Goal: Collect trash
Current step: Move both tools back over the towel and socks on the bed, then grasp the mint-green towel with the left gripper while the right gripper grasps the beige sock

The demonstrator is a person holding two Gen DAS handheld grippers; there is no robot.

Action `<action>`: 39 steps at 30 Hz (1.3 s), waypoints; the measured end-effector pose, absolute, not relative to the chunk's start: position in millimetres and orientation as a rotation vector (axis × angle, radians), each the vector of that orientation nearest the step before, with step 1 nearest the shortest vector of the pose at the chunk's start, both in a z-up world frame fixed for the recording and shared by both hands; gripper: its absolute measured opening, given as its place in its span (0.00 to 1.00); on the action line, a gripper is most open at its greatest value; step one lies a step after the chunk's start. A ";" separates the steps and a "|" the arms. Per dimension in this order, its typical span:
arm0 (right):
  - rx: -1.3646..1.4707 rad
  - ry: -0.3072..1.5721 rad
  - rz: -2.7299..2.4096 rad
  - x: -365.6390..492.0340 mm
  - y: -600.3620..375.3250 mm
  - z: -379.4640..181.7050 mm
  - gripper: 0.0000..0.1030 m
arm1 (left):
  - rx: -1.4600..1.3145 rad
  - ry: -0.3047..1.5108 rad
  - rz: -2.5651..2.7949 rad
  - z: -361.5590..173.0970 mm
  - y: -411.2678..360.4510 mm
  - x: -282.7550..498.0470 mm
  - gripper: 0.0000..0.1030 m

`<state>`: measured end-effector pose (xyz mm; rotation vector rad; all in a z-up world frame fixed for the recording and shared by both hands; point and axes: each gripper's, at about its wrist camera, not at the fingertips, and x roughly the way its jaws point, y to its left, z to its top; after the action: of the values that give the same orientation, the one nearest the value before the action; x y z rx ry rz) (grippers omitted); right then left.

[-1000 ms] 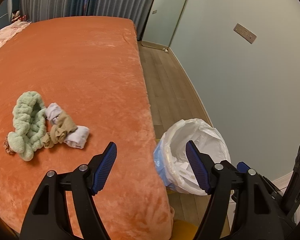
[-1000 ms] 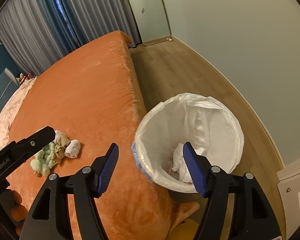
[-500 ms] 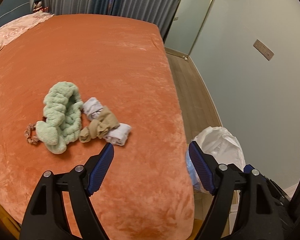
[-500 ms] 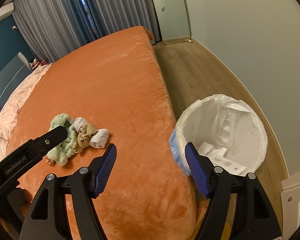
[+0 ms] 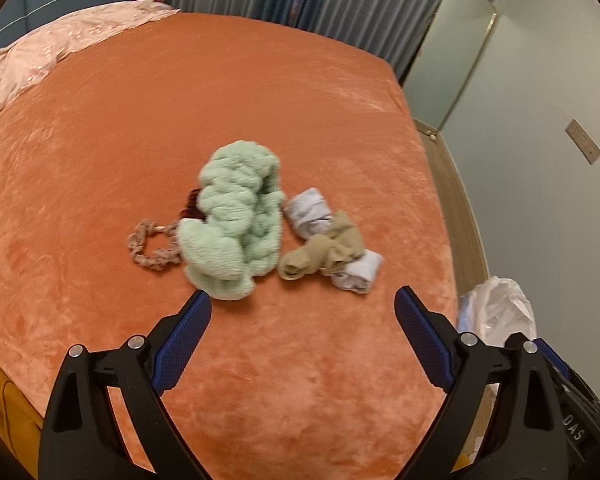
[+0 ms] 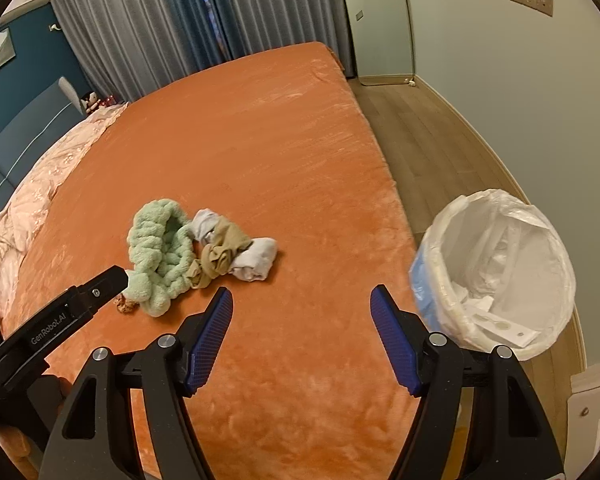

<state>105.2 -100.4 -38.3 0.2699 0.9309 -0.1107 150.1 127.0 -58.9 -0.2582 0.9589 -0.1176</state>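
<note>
A small heap lies on the orange bed: a fluffy mint green cloth, a tan sock, two white rolled socks and a pink scrunchie. The heap also shows in the right wrist view. My left gripper is open and empty, just short of the heap. My right gripper is open and empty over the bed, to the right of the heap. A white-lined trash bin with paper scraps stands on the floor beside the bed; its edge shows in the left wrist view.
A pink quilt lies at the bed's far left. Grey curtains hang behind the bed. Wooden floor runs between bed and pale wall. The left gripper's body crosses the right view's lower left.
Both grippers have swung left, away from the bin and toward the heap on the bed. The heap now sits centred ahead of the left gripper. Both grippers stay open.
</note>
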 end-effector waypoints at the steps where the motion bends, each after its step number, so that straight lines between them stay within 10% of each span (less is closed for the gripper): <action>1: 0.266 0.934 -0.107 107.8 -96.6 -40.7 0.67 | -0.255 0.962 -0.103 -62.2 133.0 151.7 0.86; 24: 0.219 1.048 -0.028 225.3 -18.2 -114.8 0.66 | -0.294 1.107 0.033 -139.7 194.1 230.1 0.85; 29: 0.206 1.077 -0.034 252.3 -10.4 -133.2 0.66 | -0.336 1.164 0.004 -154.9 192.7 247.1 0.69; 39: 0.287 1.162 -0.004 265.5 -9.9 -169.1 0.15 | -0.343 1.201 -0.091 -158.2 179.2 252.5 0.32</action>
<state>265.5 -9.9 -169.1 0.2875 1.1616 -0.0044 252.5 179.2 -158.2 -0.3428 1.2014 -0.0911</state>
